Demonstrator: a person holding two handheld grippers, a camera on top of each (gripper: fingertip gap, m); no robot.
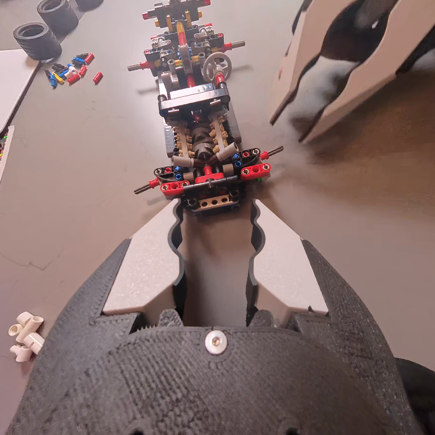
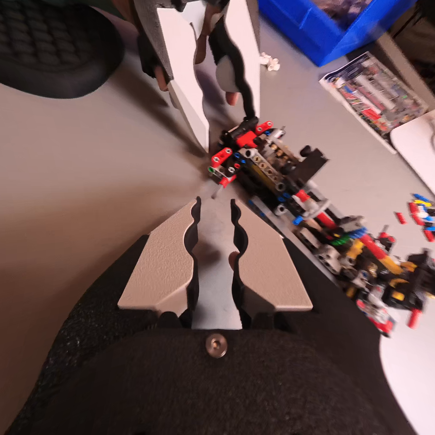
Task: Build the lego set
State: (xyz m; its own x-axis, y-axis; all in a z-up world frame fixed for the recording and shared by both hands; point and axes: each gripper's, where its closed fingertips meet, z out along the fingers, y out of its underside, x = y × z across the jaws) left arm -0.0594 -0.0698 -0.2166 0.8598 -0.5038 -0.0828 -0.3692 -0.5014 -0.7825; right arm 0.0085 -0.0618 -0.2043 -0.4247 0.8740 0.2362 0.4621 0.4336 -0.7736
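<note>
left gripper: your left gripper has its jaws spread apart with nothing between them; the tips sit just at the near end of the lego chassis, on either side of the tan beam, and contact cannot be told.
right gripper: your right gripper is also spread apart and empty, tips hovering over bare table just short of the chassis's axle stub. in the left wrist view it shows blurred at upper right, off to the side of the chassis.
lego chassis: the long, partly built lego chassis lies flat on the grey table, running straight away from your left gripper; red beams and black axles at the near end, a piston block in the middle, a grey steering wheel farther on. in the right wrist view it runs diagonally to the lower right.
loose pins: a small heap of red, blue, black and yellow connectors lies left of the chassis, well apart from it.
tyres: two black tyres stand at the far left, behind the heap.
white connectors: a few white pieces lie near the left gripper's body.
instruction booklet: a printed booklet lies beyond the chassis, next to a blue bin; its print is too blurred to read.
writing: no brand or label is legible anywhere.
your fingers: a fingertip shows behind the right gripper's inner pad.
</note>
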